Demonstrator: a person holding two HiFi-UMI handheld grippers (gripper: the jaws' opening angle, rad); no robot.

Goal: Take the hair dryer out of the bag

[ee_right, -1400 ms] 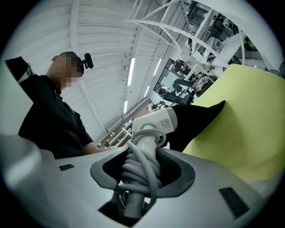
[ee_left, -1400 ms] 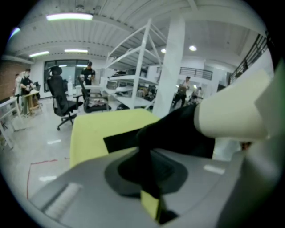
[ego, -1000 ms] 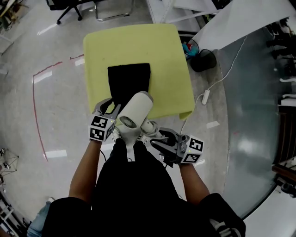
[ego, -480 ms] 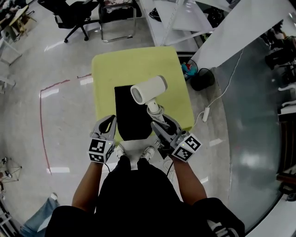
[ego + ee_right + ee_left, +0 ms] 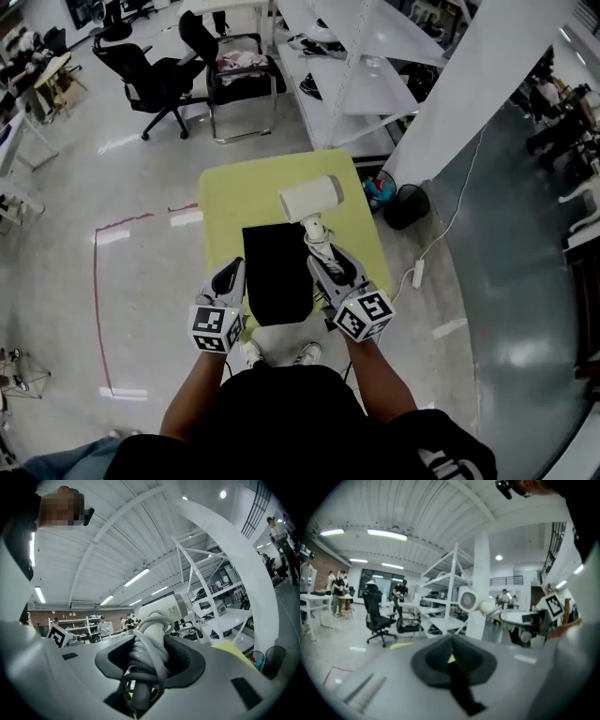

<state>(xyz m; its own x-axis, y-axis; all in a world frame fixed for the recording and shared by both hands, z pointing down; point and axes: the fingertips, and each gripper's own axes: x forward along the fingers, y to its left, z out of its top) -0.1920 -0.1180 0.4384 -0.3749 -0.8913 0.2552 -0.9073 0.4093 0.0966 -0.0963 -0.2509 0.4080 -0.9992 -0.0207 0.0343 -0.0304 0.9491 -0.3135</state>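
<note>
Bearing bag (image 5: 277, 272): table (image 5: 244, 192), apparently beside shelving (image 5: 375, 84)

The person wears a black short-sleeved top (image 5: 281, 422) and white shoes (image 5: 307, 353). The left gripper (image 5: 232, 270) and right gripper (image 5: 328, 261) have pale grey shells with dark grey linings inside; each carries a cube (image 5: 217, 328) patterned with black-and-white square markers.

Nothing legible here: the hair dryer (image 5: 159, 609) carries a printed label at upper centre, too small to read.
</note>
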